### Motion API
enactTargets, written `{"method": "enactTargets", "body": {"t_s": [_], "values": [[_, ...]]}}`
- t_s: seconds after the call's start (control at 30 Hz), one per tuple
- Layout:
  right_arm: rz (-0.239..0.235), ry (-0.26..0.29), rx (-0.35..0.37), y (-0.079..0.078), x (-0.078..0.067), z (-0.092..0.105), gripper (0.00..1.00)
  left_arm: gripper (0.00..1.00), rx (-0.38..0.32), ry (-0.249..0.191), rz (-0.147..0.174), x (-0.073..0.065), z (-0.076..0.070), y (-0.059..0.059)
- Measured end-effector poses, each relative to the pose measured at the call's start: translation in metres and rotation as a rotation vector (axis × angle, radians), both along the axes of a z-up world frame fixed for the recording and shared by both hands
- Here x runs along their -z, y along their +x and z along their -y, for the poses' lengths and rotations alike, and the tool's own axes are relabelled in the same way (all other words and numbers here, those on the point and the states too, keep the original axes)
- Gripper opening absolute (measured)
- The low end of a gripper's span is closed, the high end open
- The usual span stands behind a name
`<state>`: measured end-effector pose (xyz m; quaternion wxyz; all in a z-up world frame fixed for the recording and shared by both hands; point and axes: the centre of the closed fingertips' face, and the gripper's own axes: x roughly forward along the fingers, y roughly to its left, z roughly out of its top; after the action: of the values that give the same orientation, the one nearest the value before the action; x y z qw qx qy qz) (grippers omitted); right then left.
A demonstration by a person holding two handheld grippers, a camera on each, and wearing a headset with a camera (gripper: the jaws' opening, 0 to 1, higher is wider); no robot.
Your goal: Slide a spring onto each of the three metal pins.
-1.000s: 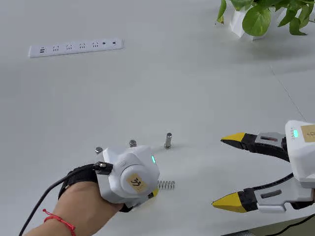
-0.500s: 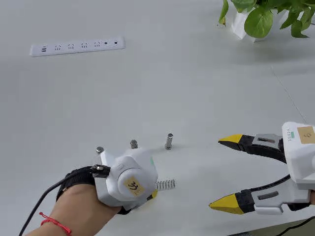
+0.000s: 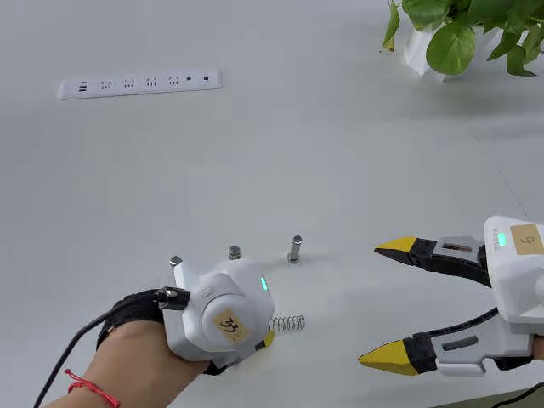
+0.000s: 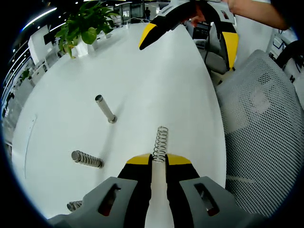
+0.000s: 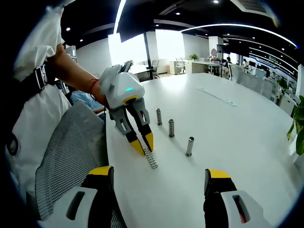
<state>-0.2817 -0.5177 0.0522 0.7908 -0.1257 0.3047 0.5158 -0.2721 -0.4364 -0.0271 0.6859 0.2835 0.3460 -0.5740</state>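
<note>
Steel spring gripped at one end

Your left tool (image 4: 159, 159) is clenched on the near end of the spring (image 4: 161, 140), which lies on the white tabletop (image 3: 297, 153). Your right tool (image 3: 370, 303) hovers beside it, jaws spread. Beyond stand a bare pin (image 3: 295, 248) and two spring-clad pins (image 5: 171, 127), then a power strip (image 3: 140, 83).

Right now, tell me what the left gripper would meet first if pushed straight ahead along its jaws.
Past the spring it grips, the left gripper faces bare table, then probably the open right gripper; depth is unclear. The bare pin stands off that line.
</note>
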Motion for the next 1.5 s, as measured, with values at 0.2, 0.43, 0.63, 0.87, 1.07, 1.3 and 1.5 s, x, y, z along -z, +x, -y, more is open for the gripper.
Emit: {"method": "enactTargets", "body": {"t_s": [0.2,0.43,0.63,0.87,1.07,1.3,1.5], "values": [[-0.004,-0.003,-0.001,0.000,0.001,-0.001,0.77,0.07,-0.002,-0.016,-0.005,-0.003,0.001,-0.002],[-0.014,-0.005,-0.004,-0.003,0.004,-0.003,0.77,0.07,0.002,-0.023,-0.006,-0.005,0.001,-0.003],[-0.020,-0.003,-0.007,-0.004,0.007,-0.005,0.77,0.07,0.001,-0.031,-0.011,-0.005,0.000,-0.004],[-0.029,0.001,-0.017,-0.006,0.008,-0.010,0.76,0.07,-0.007,-0.062,-0.013,-0.014,0.000,-0.005],[-0.014,-0.001,-0.032,-0.004,-0.001,-0.015,0.76,0.07,-0.030,-0.117,0.000,-0.033,-0.001,-0.004],[0.018,0.009,-0.047,0.003,-0.019,-0.023,0.74,0.07,-0.077,-0.197,0.014,-0.060,-0.006,-0.001],[0.031,0.064,-0.040,0.011,-0.041,-0.035,0.69,0.07,-0.142,-0.287,0.035,-0.090,-0.015,0.007]]}}
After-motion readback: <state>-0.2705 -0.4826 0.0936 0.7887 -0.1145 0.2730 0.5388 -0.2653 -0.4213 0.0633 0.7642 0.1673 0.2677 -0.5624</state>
